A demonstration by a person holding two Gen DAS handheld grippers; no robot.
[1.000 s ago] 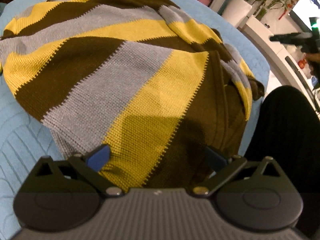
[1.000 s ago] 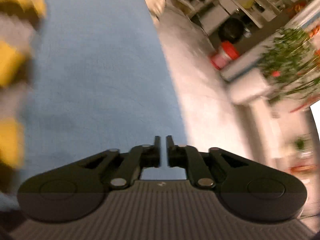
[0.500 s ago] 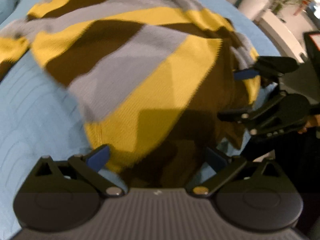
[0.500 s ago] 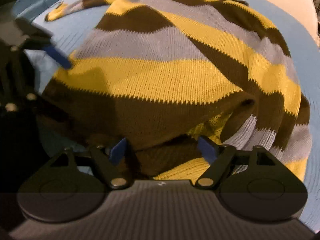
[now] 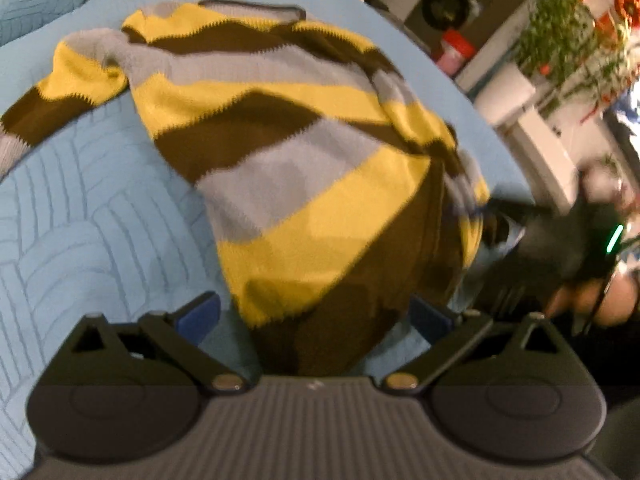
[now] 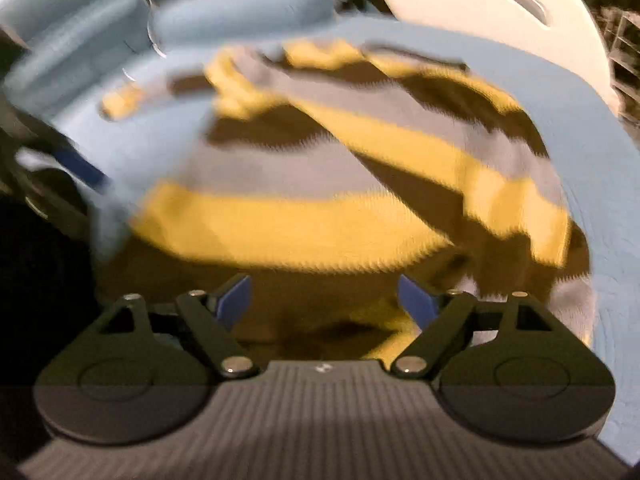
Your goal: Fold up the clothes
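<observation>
**Both grippers open at the sweater's near hem**

The striped sweater (image 5: 288, 168) lies spread on a bed covered by a light blue quilted bedspread (image 5: 92, 232), its long axis running away from both cameras: dark collar at the far end, brown hem nearest. The left gripper (image 5: 316, 316) stands wide open, the hem's left part lying between its blue pads but not pinched. The right gripper (image 6: 324, 298) has just been opening and is spread wide over the hem's right part, brown and yellow knit between the fingers, nothing clamped. Seen from the left wrist, it sits at the sweater's right edge. Each gripper is about equally near its own hem corner, so a two-handed hem grasp looks likely.

The sweater is a chunky knit in yellow, grey and brown bands with zigzag borders, soft and rumpled; one sleeve trails off its left side, and its right edge is bunched.
</observation>
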